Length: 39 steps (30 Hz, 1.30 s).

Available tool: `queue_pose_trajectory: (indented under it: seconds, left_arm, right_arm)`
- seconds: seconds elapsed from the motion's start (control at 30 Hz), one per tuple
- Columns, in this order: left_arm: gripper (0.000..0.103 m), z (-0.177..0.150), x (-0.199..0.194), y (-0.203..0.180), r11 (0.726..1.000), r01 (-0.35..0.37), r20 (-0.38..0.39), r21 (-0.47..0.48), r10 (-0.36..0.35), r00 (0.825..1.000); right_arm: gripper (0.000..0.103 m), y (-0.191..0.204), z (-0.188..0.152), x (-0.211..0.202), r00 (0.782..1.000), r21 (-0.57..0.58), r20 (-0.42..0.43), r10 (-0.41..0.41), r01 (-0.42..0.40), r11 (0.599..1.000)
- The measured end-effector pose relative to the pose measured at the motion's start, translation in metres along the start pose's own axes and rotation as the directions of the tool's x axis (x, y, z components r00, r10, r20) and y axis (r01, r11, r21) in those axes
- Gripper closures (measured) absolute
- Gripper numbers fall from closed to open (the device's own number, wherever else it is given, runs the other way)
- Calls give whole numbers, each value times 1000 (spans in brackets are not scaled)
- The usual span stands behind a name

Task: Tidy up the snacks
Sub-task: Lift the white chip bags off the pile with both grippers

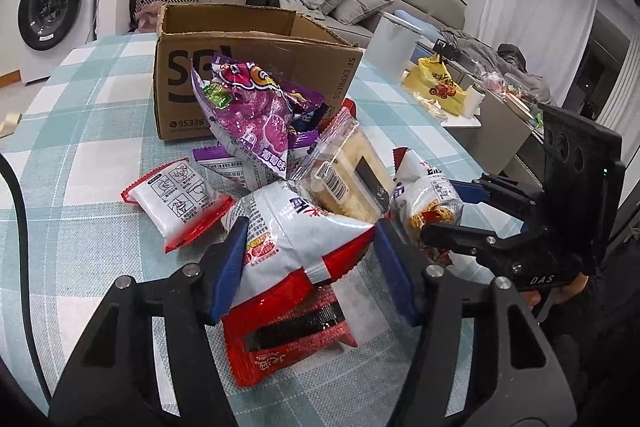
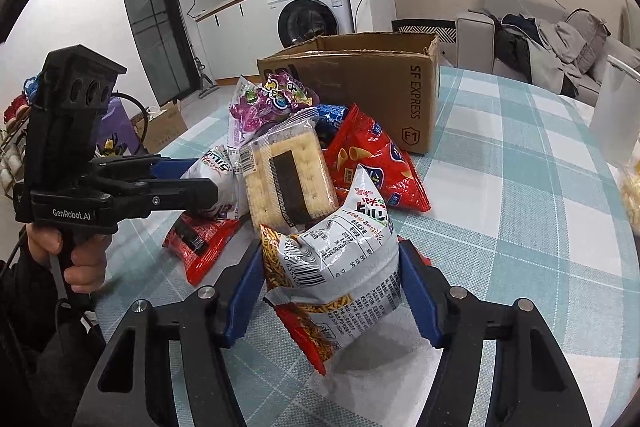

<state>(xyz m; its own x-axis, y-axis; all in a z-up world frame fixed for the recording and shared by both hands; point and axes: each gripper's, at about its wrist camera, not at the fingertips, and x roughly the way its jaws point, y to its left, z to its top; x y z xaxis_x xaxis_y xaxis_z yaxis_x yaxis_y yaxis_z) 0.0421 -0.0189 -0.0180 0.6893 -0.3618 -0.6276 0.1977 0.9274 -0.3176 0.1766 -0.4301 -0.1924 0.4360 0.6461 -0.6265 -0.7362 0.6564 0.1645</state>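
Note:
A heap of snack packets lies on the checked tablecloth (image 1: 80, 131) in front of an open cardboard box (image 1: 256, 67). My left gripper (image 1: 312, 267) is shut on a white and red snack bag (image 1: 296, 227), with a blue pad pressing on each side. Under that bag lies a red packet (image 1: 288, 331). My right gripper (image 2: 330, 287) is shut on a white noodle-snack bag (image 2: 344, 247), which stands upright between its pads. Behind are a cracker pack (image 2: 288, 179), a red chips bag (image 2: 368, 159) and a purple candy bag (image 1: 248, 107) that leans on the box.
A small white and red packet (image 1: 176, 203) lies apart to the left of the heap. A white paper bag (image 1: 394, 47) stands at the table's far right edge, with a yellow plastic bag (image 1: 436, 91) on a low table beyond. A sofa and a washing machine stand further back.

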Motion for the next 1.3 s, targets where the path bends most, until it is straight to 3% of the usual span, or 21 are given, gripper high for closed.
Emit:
queue_pose_trajectory:
  seconds: [0.63, 0.93, 1.3]
  left_arm:
    - [50, 5, -38, -1, 1000, 8, 92, -2, -8, 996]
    - [49, 0, -33, 2, 999, -45, 46, 17, 45, 998]
    - [40, 0, -17, 7, 997, -73, -13, 3, 73, 997]
  right_arm:
    - [37, 1, 5, -16, 997, 34, 80, 17, -20, 999]
    - [37, 2, 5, -12, 998, 27, 60, 26, -28, 999]
    - [37, 2, 3, -11, 998, 28, 55, 29, -31, 999]
